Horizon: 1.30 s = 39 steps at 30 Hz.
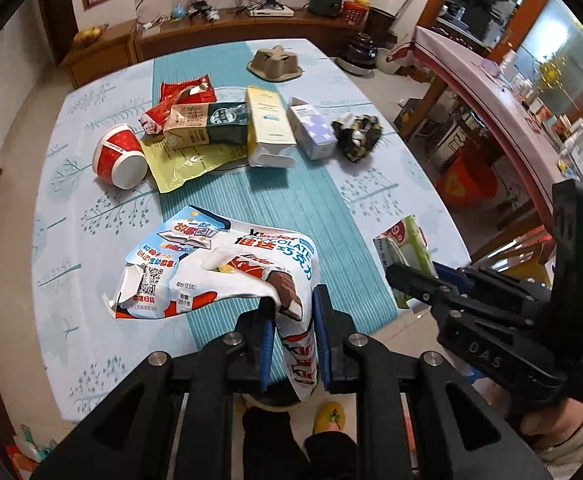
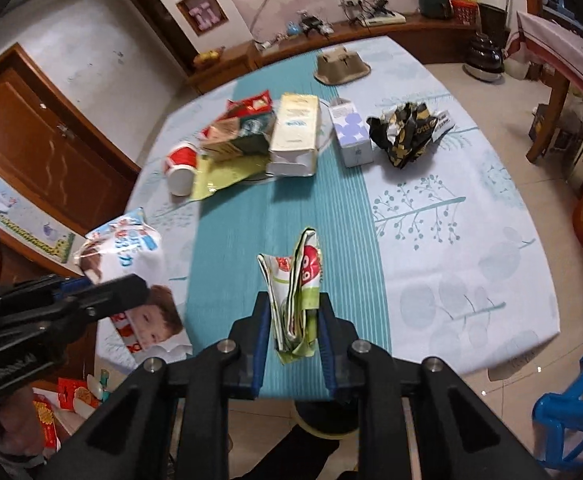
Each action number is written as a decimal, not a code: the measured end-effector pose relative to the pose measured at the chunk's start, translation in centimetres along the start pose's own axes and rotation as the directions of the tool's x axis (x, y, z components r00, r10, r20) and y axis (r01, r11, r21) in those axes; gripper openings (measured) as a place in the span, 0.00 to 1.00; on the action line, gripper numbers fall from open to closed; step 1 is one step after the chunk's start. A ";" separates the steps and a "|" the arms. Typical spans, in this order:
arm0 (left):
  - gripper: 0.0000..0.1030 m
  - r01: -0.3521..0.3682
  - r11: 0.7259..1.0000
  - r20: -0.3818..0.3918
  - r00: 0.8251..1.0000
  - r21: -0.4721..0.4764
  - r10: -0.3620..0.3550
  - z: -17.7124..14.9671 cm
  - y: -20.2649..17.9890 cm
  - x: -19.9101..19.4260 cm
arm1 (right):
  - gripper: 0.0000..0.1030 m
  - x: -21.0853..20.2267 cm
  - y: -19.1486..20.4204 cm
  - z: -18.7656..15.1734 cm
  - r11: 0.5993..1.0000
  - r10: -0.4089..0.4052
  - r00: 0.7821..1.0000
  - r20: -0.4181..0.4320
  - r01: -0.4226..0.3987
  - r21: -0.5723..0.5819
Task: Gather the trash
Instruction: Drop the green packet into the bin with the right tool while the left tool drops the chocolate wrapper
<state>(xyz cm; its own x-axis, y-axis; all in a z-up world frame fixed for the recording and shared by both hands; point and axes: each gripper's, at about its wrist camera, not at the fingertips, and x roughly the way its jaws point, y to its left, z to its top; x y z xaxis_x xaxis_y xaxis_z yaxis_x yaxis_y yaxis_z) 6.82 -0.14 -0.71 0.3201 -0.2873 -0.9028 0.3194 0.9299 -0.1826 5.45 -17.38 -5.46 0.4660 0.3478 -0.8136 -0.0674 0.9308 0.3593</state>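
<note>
I have two pieces of trash in hand and most of the job ahead of me. My left gripper [image 1: 291, 332] is clamped on the Kinder chocolate bag [image 1: 219, 268], its white and orange foil crumpled and fanning up toward twelve o'clock from the pads, clear of the cloth as far as I can judge. My right gripper [image 2: 294, 332] is pinched on a folded green and white wrapper [image 2: 297, 292] with a red patch, standing on edge between the pads.

No bin shows in either view, so nothing looks deposited yet.

The rest lies on the table [image 1: 391, 184] in a cluster at about twelve o'clock from my left gripper: a red paper cup [image 1: 121, 158] on its side at eleven, a yellow-green pouch [image 1: 187, 160] under a brown and green carton [image 1: 207, 126], a red snack bag [image 1: 179, 100] behind that, a tall cream box [image 1: 269, 128], a small white box [image 1: 311, 126] with blue dots, and a crumpled black and gold wrapper [image 1: 357, 132] at one o'clock. Farther off sits a grey pulp cup tray [image 1: 275, 65], upside down I think, though the fisheye blurs it.
</note>
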 end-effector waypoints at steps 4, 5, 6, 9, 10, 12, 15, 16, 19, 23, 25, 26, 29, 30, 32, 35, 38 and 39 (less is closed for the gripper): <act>0.16 -0.023 0.999 0.017 1.000 0.034 0.023 -1.5 -2.5 -2.0 | 0.21 -3.1 -0.1 -1.6 0.999 0.034 0.999 0.023 -0.034 -0.015; 0.16 -0.029 0.999 0.024 0.999 0.044 0.028 -2.0 -3.4 -2.6 | 0.21 -3.9 -0.2 -2.1 0.999 0.041 0.999 0.029 -0.040 -0.020; 0.16 -0.031 0.998 0.030 0.999 0.051 0.030 -2.3 -4.1 -3.1 | 0.21 -4.6 -0.3 -2.4 0.999 0.044 0.998 0.035 -0.043 -0.023; 0.16 -0.039 0.997 0.049 0.998 0.067 0.036 -3.3 -6.1 -4.3 | 0.21 -6.6 -0.8 -3.8 0.998 0.061 0.997 0.047 -0.059 -0.029; 0.16 -0.043 0.996 0.055 0.998 0.073 0.039 -3.7 -6.7 -4.6 | 0.21 -7.2 -1.0 -4.3 0.997 0.066 0.997 0.049 -0.064 -0.033; 0.16 -0.049 0.996 0.063 0.997 0.081 0.044 -4.4 -8.1 -5.2 | 0.21 -8.2 -1.3 -5.2 0.996 0.073 0.996 0.051 -0.070 -0.048; 0.16 -0.057 0.994 0.065 0.997 0.090 0.052 -5.6 -9.8 -5.7 | 0.21 -9.5 -1.7 -6.5 0.994 0.083 0.995 0.053 -0.079 -0.069; 0.16 -0.060 0.994 0.065 0.996 0.094 0.054 -5.9 -10.4 -5.8 | 0.21 -9.8 -1.8 -6.9 0.994 0.087 0.995 0.052 -0.083 -0.073; 0.16 -0.072 0.992 0.058 0.996 0.104 0.066 -7.1 -11.5 -5.9 | 0.21 -10.6 -2.4 -8.1 0.992 0.099 0.994 0.051 -0.095 -0.079; 0.16 -0.077 0.992 0.040 0.996 0.095 0.074 -8.3 -12.1 -5.4 | 0.21 -10.9 -3.3 -9.3 0.991 0.114 0.993 0.038 -0.111 -0.074; 0.16 -0.080 0.993 0.021 0.997 0.090 0.078 -9.2 -12.3 -4.9 | 0.21 -10.7 -3.7 -10.0 0.990 0.120 0.992 0.027 -0.117 -0.072; 0.16 -0.081 0.993 0.009 0.997 0.090 0.080 -9.6 -12.4 -4.5 | 0.21 -10.5 -3.9 -10.5 0.990 0.122 0.992 0.017 -0.121 -0.070; 0.16 -0.090 0.991 -0.030 0.995 0.094 0.093 -10.7 -12.5 -3.2 | 0.21 -9.6 -4.5 -11.6 0.990 0.127 0.992 -0.007 -0.127 -0.055; 0.16 -0.090 0.991 -0.046 0.994 0.095 0.094 -11.1 -12.4 -2.7 | 0.21 -9.2 -4.7 -12.0 0.990 0.129 0.991 -0.017 -0.130 -0.045; 0.16 -0.089 0.991 -0.071 0.993 0.097 0.097 -11.9 -12.1 -1.8 | 0.21 -8.1 -5.1 -12.8 0.991 0.133 0.990 -0.039 -0.134 -0.022; 0.16 -0.082 0.992 -0.107 0.990 0.098 0.093 -12.9 -11.5 0.0 | 0.21 -6.2 -5.7 -14.2 0.992 0.126 0.989 -0.080 -0.126 0.014; 0.16 -0.068 0.992 -0.147 0.986 0.105 0.083 -14.0 -10.7 2.1 | 0.21 -4.5 -6.0 -15.3 0.993 0.111 0.988 -0.108 -0.108 0.039; 0.16 -0.062 0.992 -0.160 0.984 0.110 0.080 -14.5 -10.3 3.0 | 0.21 -3.8 -6.1 -15.8 0.994 0.103 0.988 -0.115 -0.098 0.047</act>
<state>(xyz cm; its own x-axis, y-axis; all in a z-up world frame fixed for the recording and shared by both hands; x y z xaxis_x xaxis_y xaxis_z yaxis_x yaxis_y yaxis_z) -8.46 -7.27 -7.24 0.1973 -0.1716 -0.9652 0.3946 0.9152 -0.0821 -9.81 -22.55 -11.81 0.3518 0.4525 -0.8194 -0.0714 0.8858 0.4585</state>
